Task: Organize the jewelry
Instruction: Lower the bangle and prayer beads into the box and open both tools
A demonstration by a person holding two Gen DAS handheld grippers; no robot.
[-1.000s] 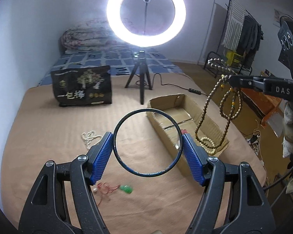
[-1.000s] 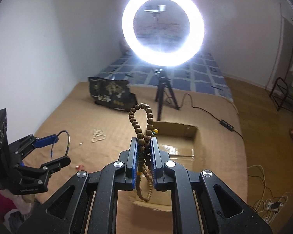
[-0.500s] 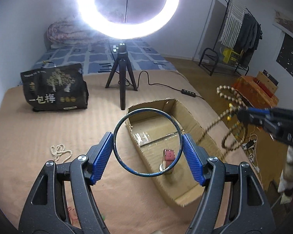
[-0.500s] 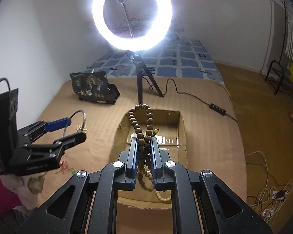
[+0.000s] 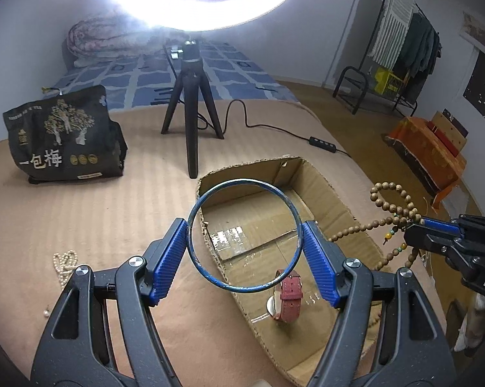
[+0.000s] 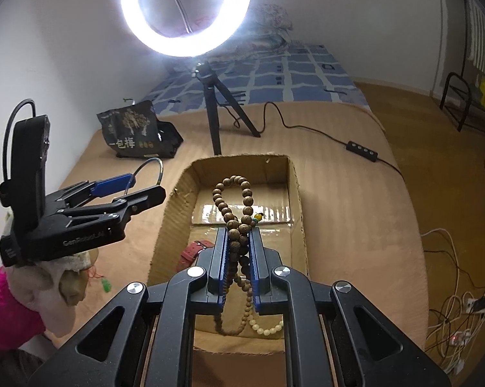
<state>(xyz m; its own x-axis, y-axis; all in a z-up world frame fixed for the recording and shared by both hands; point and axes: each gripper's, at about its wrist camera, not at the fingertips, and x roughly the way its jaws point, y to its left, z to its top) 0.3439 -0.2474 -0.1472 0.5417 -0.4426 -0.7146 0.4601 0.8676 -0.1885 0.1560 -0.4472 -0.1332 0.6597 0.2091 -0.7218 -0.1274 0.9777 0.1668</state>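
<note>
My left gripper [image 5: 245, 235] is shut on a thin dark bangle [image 5: 190, 225], held upright over the near left part of an open cardboard box [image 5: 335, 200]. The bangle [image 6: 160, 169] also shows in the right wrist view, above the box's [image 6: 295, 187] left wall. My right gripper [image 6: 239, 233] is shut on a wooden bead necklace [image 6: 231, 217] that loops up and hangs down over the box; the necklace [image 5: 390, 206] also shows at the box's right side in the left wrist view. A red-strapped watch [image 5: 287, 293] lies inside the box.
A ring light tripod [image 5: 190, 103] and a black snack bag [image 5: 62, 135] stand beyond the box on the tan blanket. A pearl strand [image 5: 63, 262] lies at the left. A red string with a green pendant [image 6: 105, 285] lies left of the box. A cable [image 6: 361, 150] runs right.
Both grippers have moved forward and down toward the box with their jewelry. The bangle now hangs over the box's left part and the beads over its middle; the watch has come into view.
</note>
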